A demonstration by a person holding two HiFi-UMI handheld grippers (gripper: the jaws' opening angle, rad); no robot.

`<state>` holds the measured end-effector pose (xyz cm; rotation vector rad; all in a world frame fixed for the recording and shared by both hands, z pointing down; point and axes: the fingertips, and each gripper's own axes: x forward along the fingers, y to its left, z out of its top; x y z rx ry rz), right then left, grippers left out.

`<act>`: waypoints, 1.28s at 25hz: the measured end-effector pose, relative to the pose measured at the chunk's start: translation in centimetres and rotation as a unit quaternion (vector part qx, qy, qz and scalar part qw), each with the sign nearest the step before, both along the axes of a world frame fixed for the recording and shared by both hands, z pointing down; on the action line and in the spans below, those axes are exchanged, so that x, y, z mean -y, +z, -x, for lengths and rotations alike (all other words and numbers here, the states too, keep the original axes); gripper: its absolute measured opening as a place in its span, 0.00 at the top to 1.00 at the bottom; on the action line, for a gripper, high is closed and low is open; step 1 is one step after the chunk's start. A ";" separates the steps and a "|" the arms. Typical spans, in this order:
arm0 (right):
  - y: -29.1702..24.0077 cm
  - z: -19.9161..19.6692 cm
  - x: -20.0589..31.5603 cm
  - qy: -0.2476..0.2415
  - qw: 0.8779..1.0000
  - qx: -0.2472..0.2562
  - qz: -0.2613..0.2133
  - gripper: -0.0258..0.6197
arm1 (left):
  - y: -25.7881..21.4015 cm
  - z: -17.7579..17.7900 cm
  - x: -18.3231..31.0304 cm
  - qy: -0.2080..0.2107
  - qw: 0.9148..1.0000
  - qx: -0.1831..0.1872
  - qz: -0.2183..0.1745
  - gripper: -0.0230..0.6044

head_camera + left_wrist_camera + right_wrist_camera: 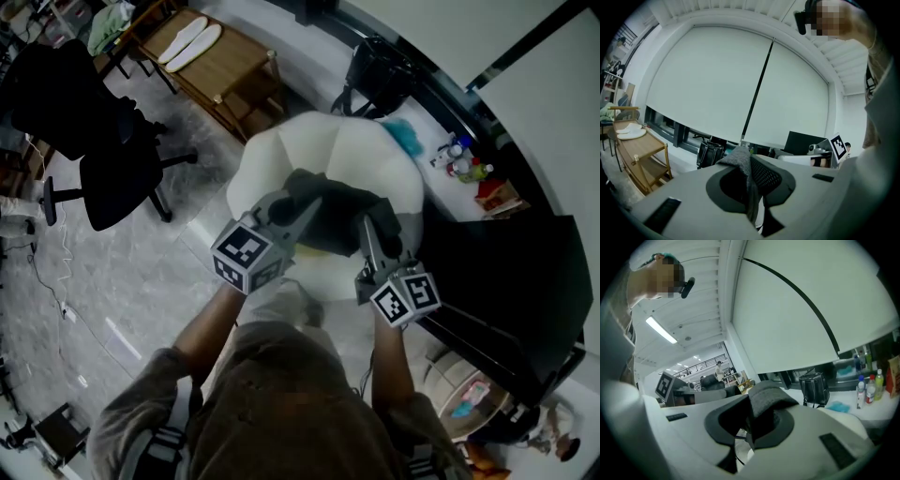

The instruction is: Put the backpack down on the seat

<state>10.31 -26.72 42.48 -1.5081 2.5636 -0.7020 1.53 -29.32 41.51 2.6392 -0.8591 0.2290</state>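
The white seat (361, 150) lies under the dark backpack (333, 211), which seems to hang just above it. The left gripper (300, 214) and right gripper (372, 230) each clench a grey strap (740, 161). That bite shows only in the gripper views.

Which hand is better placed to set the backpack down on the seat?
Left, narrowly. Both are shut on the backpack, but the left tongs hang over the middle of the seat, while the right tongs sit nearer its edge.

The backpack (337, 211) seemingly just above the seat (281, 159); trolley (225, 70) behind-left, bag (380, 66) behind-right.
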 end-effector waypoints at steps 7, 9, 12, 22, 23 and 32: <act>4.0 -0.8 3.8 0.008 1.000 -0.005 0.013 0.91 | 4.1 -1.0 3.9 0.006 1.000 0.008 0.005 0.92; 5.1 -1.0 4.7 0.010 1.000 -0.004 0.016 0.91 | 5.1 -1.2 4.8 0.009 1.000 0.010 0.006 0.92; 6.7 -1.2 5.8 0.014 1.000 -0.003 0.021 0.91 | 6.6 -1.4 5.9 0.012 1.000 0.011 0.011 0.92; 10.8 -1.1 7.5 0.021 0.999 -0.001 0.037 0.91 | 10.5 -1.4 8.3 0.014 0.999 0.018 0.022 0.92; 11.1 -1.0 7.5 0.021 0.999 -0.001 0.039 0.91 | 10.8 -1.3 8.4 0.014 0.999 0.019 0.023 0.92; 12.5 -0.8 6.9 0.031 0.998 0.006 0.045 0.91 | 12.3 -1.4 7.8 0.019 0.999 0.019 0.022 0.92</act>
